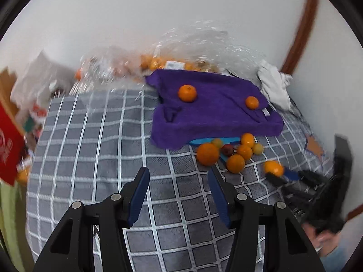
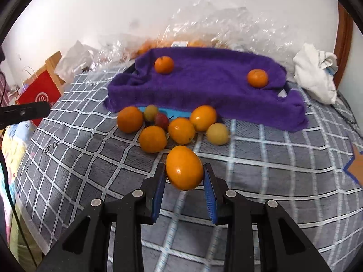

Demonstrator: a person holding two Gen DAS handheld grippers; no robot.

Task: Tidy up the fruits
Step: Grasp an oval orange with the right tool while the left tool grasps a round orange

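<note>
Your right tongs [image 2: 184, 176] grip an orange [image 2: 184, 171] above the bed [image 2: 272, 158]; your left tongs [image 1: 179, 192] hang open.

Bed w/ grey blanket [image 2: 261, 165], white grid lines, carries everything. On it toward the wall: purple towel [image 2: 204, 86], rumpled, draped over smth blue [image 2: 177, 113] whose edge peeks out at the front. Just in front of the towel, straight on the blanket, a fruit cluster [image 2: 179, 129]: several oranges touching each other, two yellowish round fruits, one dark red one in the middle. Far right near the wall: crumpled white cloth [image 2: 315, 74]. Behind the towel, along the wall: clear plastic bags [image 1: 204, 45], orange fruit visible inside. Left edge of bed: red box [image 2: 40, 95], partly on the blanket or beside it, can't tell.
</note>
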